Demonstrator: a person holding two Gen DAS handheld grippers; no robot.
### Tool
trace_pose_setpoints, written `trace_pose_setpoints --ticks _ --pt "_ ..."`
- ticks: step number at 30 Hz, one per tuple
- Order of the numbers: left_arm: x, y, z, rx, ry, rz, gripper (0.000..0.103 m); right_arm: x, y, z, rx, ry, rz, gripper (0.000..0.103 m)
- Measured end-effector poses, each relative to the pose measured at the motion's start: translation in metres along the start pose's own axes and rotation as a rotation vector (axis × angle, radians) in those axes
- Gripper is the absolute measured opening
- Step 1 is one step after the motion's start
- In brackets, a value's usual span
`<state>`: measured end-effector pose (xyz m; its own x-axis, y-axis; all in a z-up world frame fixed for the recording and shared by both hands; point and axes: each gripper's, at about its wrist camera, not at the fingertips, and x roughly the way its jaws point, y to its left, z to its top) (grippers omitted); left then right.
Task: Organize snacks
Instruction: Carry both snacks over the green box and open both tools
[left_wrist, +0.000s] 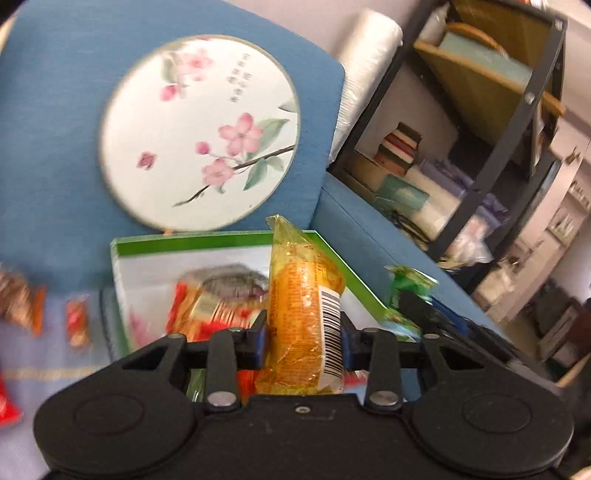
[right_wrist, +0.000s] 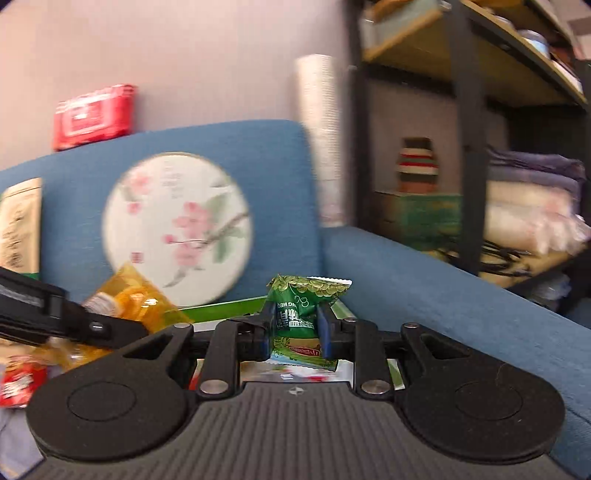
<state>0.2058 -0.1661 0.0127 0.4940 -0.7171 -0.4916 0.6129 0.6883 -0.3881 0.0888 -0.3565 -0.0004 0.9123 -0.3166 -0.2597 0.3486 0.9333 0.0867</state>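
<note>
My left gripper (left_wrist: 303, 334) is shut on a yellow-orange wrapped snack (left_wrist: 304, 295) with a barcode, held upright above a green-rimmed white box (left_wrist: 207, 245) on the blue sofa. A red snack packet (left_wrist: 201, 314) lies in the box. My right gripper (right_wrist: 296, 328) is shut on a green snack packet (right_wrist: 301, 308), also over the box (right_wrist: 229, 308). The green packet shows in the left wrist view (left_wrist: 408, 286), and the yellow snack in the right wrist view (right_wrist: 129, 299). Loose red and orange snacks (left_wrist: 77, 323) lie left of the box.
A blue cushion with a round flower print (left_wrist: 199, 133) leans behind the box. The sofa arm (right_wrist: 443, 295) runs along the right. A dark metal shelf (right_wrist: 469, 147) with folded cloth stands beyond it. A red wipes pack (right_wrist: 92, 116) sits on the sofa back.
</note>
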Motion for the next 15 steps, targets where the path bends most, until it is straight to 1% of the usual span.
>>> trace_pose_setpoints --ticks 1,3,4,5,6,7,8,9,10,11,13,14,15 --pt "0.013 0.0 0.002 -0.012 0.011 0.001 0.067 0.005 -0.004 0.0 0.017 -0.001 -0.01 0.042" --pt "0.032 0.004 0.004 -0.068 0.027 -0.014 0.067 0.013 -0.008 0.0 0.03 -0.002 -0.025 0.039" --pt "0.038 0.004 0.004 -0.081 0.034 -0.016 0.067 0.015 -0.008 0.0 0.025 -0.003 -0.033 0.039" --pt "0.045 0.004 0.005 -0.073 0.044 -0.014 0.068 0.018 -0.008 -0.001 0.014 -0.001 -0.037 0.04" --pt "0.05 0.003 0.004 -0.057 0.044 0.0 0.068 0.021 -0.008 -0.004 0.001 0.011 -0.043 0.045" --pt "0.051 0.004 0.004 -0.044 0.033 0.015 0.08 0.026 -0.008 -0.007 -0.014 0.045 -0.057 0.051" --pt "0.05 0.006 0.002 -0.042 0.015 0.032 0.103 0.033 -0.008 -0.01 -0.026 0.093 -0.076 0.068" --pt "0.046 0.009 0.001 -0.058 -0.005 0.049 0.103 0.035 -0.007 -0.011 -0.028 0.121 -0.098 0.084" --pt "0.038 0.011 -0.001 -0.08 -0.039 0.066 0.103 0.034 -0.008 -0.011 -0.018 0.115 -0.101 0.086" --pt "0.03 0.014 -0.002 -0.097 -0.061 0.071 0.103 0.029 -0.008 -0.009 -0.003 0.088 -0.083 0.085" --pt "0.016 0.02 -0.001 -0.107 -0.054 0.048 0.103 0.019 -0.006 -0.006 0.025 0.033 -0.04 0.093" --pt "0.008 0.023 -0.001 -0.113 -0.058 0.062 0.103 0.014 -0.004 -0.005 0.031 0.014 -0.026 0.099" --pt "-0.002 0.026 -0.002 -0.115 -0.067 0.078 0.103 0.009 0.0 -0.005 0.029 0.0 -0.01 0.1"
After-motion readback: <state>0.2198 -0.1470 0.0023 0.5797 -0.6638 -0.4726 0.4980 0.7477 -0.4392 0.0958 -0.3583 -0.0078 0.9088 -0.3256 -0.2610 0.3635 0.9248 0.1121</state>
